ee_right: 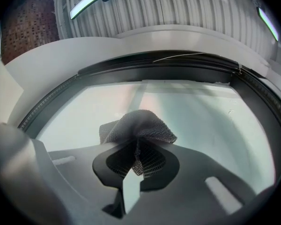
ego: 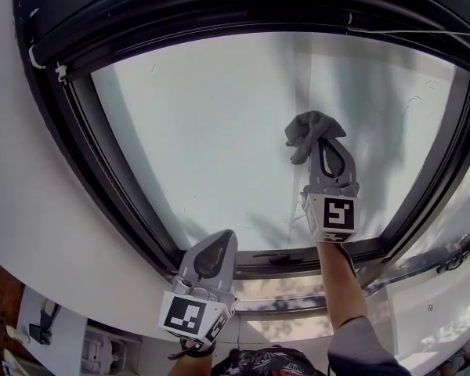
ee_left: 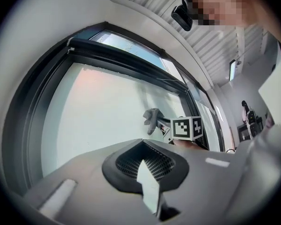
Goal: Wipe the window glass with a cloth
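Cloth (ego: 309, 131) before window glass (ego: 211, 131) — right of centre; frame (ego: 70, 131) around.

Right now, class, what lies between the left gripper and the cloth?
Only bare window glass: in the head view nothing sits between the left gripper and the cloth clamped in the right gripper.

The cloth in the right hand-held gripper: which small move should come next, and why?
Probably slide the right hand-held gripper sideways across the window glass: its jaws are shut on the cloth, which seems to touch the pane.
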The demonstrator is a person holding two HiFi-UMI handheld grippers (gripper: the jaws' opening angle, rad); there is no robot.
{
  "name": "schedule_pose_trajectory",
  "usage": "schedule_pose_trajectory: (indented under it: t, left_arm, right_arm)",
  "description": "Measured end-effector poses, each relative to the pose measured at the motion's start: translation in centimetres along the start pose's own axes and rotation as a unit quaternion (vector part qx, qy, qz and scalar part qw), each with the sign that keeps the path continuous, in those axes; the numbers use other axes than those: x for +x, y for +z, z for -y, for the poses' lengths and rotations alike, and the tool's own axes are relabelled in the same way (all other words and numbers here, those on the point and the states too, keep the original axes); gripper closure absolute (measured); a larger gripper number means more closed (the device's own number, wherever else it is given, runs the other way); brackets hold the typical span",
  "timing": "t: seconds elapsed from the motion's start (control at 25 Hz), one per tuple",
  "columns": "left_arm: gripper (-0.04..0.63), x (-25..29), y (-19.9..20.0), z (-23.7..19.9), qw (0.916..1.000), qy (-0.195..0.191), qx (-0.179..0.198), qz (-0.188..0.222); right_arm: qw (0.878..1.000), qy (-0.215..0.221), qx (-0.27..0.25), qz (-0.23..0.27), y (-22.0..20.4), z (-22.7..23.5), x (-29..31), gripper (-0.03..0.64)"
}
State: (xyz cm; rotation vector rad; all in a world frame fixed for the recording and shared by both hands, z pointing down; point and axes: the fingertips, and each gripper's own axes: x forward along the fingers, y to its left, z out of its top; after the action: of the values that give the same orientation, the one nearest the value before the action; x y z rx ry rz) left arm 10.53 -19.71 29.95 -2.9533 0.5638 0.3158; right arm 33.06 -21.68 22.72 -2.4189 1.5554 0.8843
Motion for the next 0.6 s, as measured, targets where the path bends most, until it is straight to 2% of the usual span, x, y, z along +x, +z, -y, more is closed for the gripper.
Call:
schedule_pose_trajectory:
  t: [0.28,0.6]
  left_arm:
    - [0.589,1.6,-1.6,-0.5,0.9993,0.029,-0.018,-0.013]
    - [0.589,2.6,-2.0,-0.7,0.9985,0.052,-0.010,-0.015]
  right_arm:
    - [0.999,-0.043,-0.013,0.003,-0.3,8.4,-2.2,0.600]
    - [0.994,-0.100,-0.028,-0.014,-1.9,18.9,-4.9,0.598]
